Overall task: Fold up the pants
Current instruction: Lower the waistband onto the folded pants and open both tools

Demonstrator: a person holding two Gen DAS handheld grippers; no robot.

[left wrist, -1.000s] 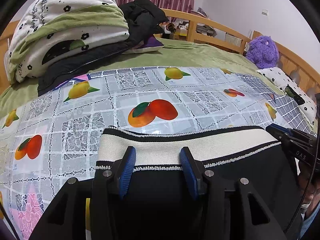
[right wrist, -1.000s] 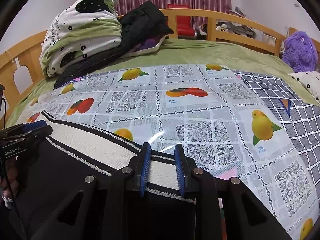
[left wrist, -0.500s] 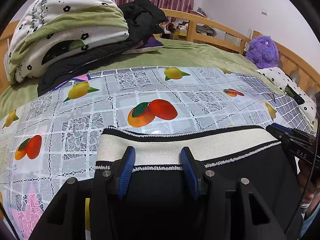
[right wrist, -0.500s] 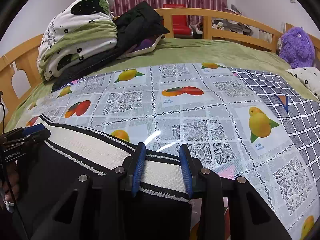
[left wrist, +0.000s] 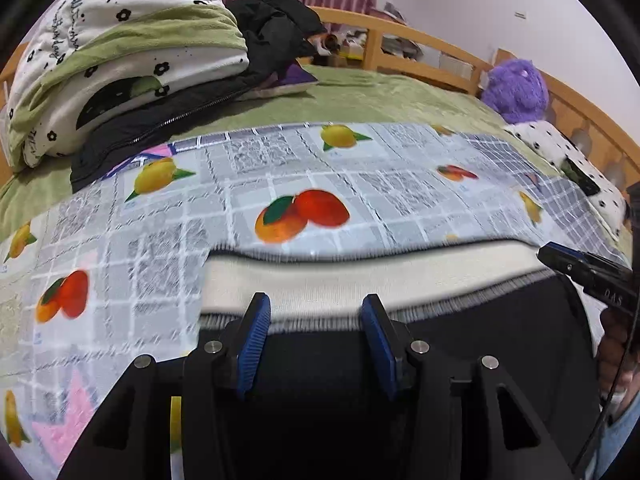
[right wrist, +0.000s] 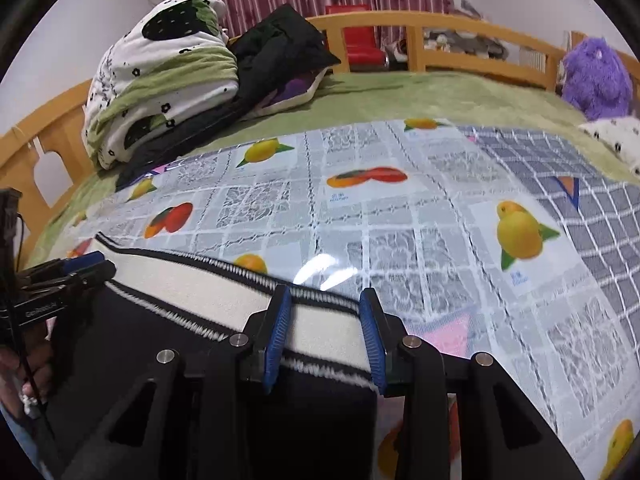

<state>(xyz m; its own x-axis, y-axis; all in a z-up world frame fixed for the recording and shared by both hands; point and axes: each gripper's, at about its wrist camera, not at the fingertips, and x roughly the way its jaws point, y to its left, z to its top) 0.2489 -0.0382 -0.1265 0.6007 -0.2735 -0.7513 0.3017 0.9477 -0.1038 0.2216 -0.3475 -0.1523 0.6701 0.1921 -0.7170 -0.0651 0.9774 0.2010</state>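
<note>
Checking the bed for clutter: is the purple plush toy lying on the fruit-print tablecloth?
No. The purple plush toy sits at the far corner on the green blanket, beyond the edge of the fruit-print tablecloth.

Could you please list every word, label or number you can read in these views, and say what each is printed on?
"DAS": on the right gripper, seen from the left wrist.
White label on the left gripper, seen from the right wrist: too blurred to read.
Script on the folded quilt: not legible.
Blue captions under the fruit on the tablecloth: too small.
</note>
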